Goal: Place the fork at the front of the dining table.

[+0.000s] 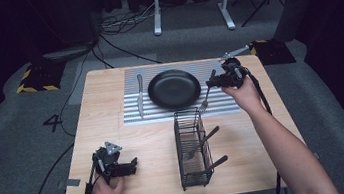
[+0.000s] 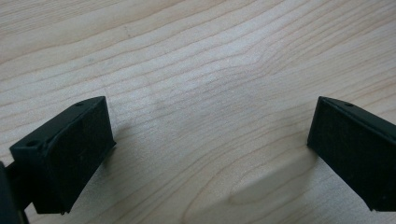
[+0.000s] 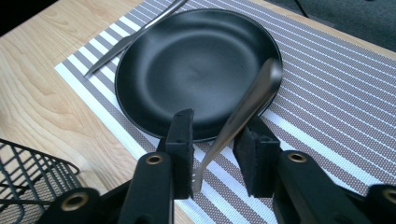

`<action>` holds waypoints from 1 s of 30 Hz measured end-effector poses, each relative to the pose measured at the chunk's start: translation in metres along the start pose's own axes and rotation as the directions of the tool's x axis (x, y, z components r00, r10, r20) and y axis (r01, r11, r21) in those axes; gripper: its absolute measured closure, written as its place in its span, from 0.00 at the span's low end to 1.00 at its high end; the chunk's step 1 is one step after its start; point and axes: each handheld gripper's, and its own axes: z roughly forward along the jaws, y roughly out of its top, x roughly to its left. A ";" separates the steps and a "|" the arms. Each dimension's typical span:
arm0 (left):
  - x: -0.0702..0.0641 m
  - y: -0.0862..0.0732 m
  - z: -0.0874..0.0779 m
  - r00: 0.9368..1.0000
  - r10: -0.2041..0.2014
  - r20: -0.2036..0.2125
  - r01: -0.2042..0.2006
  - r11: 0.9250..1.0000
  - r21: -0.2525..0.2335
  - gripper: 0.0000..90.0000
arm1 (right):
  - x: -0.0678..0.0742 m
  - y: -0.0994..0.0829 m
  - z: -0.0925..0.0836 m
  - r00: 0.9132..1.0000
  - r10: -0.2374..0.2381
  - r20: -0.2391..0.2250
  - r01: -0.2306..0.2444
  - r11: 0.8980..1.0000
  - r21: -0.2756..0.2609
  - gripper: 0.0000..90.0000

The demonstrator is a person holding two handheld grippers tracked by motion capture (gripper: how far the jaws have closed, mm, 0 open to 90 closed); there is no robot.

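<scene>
Pale wood tabletop, smooth and matt, with the grain running in clear wavy lines. The placemat looks woven, grey and white stripes with a fine textured weave. The plate is black with a soft satin sheen. The fork is brushed metal, its handle catching light, and the knife is shiny metal too. The basket is dark wire mesh. The right hand-held gripper has matt black foam-like pads, slightly rough, on smoother black plastic arms with brass-coloured rivets.
</scene>
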 end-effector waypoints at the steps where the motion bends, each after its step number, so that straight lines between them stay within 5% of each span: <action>1: 0.000 0.000 0.000 1.000 0.000 0.001 0.000 1.000 0.000 0.00 | 0.000 -0.001 0.001 1.000 -0.005 0.007 0.005 1.000 -0.001 0.74; 4: 0.000 0.000 0.000 1.000 0.000 0.001 0.000 1.000 0.000 0.00 | 0.003 -0.006 0.002 0.999 -0.031 0.024 0.032 0.999 -0.026 0.74; 22: 0.000 0.000 0.000 1.000 0.000 0.001 0.000 1.000 0.000 0.00 | -0.008 -0.028 0.018 0.998 0.009 0.064 -0.010 1.000 0.015 0.74; 30: 0.000 0.000 0.000 1.000 0.000 0.000 0.000 1.000 0.000 0.00 | -0.011 -0.029 0.027 0.994 -0.010 0.110 0.005 0.999 0.046 0.75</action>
